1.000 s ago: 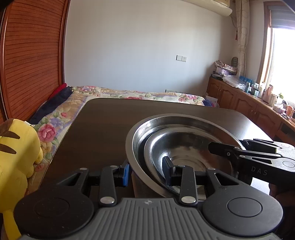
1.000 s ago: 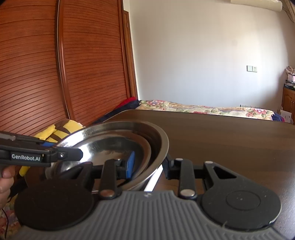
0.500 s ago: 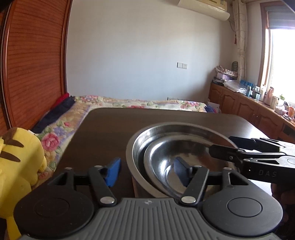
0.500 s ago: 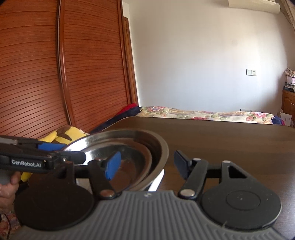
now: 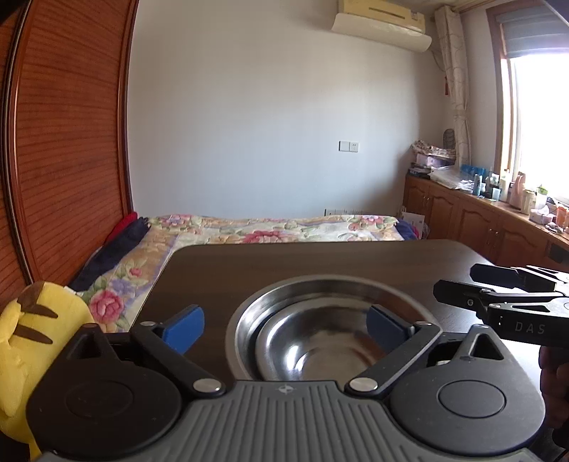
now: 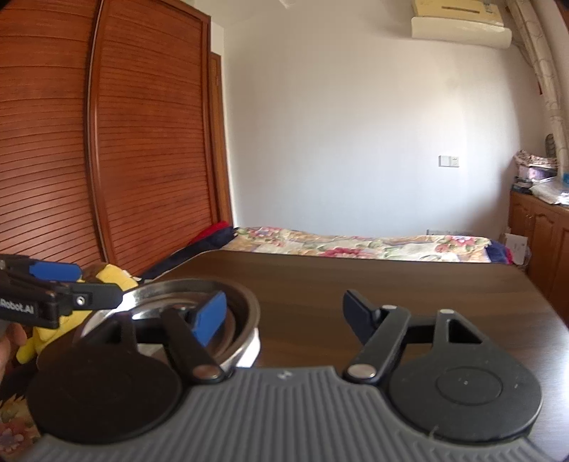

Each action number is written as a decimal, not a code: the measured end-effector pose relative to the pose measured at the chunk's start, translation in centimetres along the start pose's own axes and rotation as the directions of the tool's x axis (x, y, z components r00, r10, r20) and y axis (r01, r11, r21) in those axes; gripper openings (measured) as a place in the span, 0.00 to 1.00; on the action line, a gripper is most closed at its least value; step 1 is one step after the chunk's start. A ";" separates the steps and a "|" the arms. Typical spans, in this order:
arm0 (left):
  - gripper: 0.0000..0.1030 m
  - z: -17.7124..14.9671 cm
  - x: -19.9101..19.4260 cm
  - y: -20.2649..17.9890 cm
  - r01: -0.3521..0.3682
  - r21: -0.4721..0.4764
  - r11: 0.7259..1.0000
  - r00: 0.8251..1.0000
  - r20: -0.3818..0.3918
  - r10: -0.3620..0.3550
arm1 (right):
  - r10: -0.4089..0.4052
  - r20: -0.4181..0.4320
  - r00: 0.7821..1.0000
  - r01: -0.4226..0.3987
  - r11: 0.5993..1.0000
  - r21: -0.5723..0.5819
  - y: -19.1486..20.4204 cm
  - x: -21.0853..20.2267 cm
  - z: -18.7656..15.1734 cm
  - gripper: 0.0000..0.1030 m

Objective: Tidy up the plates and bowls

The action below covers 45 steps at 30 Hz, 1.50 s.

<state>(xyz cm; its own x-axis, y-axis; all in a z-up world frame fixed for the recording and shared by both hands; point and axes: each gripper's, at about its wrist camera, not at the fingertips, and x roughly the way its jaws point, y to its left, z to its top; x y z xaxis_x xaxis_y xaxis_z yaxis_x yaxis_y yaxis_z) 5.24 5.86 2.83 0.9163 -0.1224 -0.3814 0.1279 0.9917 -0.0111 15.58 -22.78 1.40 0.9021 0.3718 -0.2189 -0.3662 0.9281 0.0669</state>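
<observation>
We had spread both the left gripper [image 5: 284, 328] and right gripper [image 6: 284, 314] off the nested steel bowls [image 5: 320, 341], left near the dark table's [image 5: 284, 259] front edge, a floral bed [image 5: 270, 227] beyond.

This is a bedroom in a home. A bed with a floral quilt [image 5: 270, 229] lies along the far wall beside a slatted wooden wardrobe [image 6: 106, 142], with a wall air conditioner [image 5: 380, 25] above. Low wooden cabinets [image 5: 480, 224] crowded with bottles run beneath a curtained window [image 5: 540, 117].

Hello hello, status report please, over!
Left tongs open, empty. Right tongs open, empty. Steel bowls nested on table. Nothing in the way.
</observation>
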 end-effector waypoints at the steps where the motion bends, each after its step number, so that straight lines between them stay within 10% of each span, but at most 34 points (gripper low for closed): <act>1: 1.00 0.1 -0.2 -0.2 0.000 0.004 1.000 1.000 0.006 0.000 | -0.006 0.006 1.000 0.006 1.000 0.001 -0.2 -0.3 0.0 0.82; 7: 1.00 0.6 -1.3 -2.3 0.001 0.032 0.999 1.000 0.024 -0.002 | -0.042 0.050 0.998 0.041 0.999 0.007 -1.1 -2.7 0.4 1.00; 28: 1.00 1.1 -3.6 -8.7 0.007 0.084 0.996 0.996 0.092 -0.015 | -0.256 0.093 0.962 0.253 0.966 0.050 -3.8 -7.0 1.2 1.00; 45: 1.00 -1.2 -3.9 -8.4 -0.022 0.087 0.996 0.996 0.086 0.014 | -0.260 0.073 0.963 0.255 0.965 0.065 -3.6 -7.3 -1.4 1.00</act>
<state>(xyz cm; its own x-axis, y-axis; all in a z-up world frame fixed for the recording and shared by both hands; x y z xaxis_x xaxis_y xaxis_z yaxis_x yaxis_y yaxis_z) 0.11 -1.90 3.31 0.9472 -0.1111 -0.3008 0.1404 0.9871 0.0775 10.01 -28.89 1.40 0.9804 0.1184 -0.1575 -0.1082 0.9915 0.0721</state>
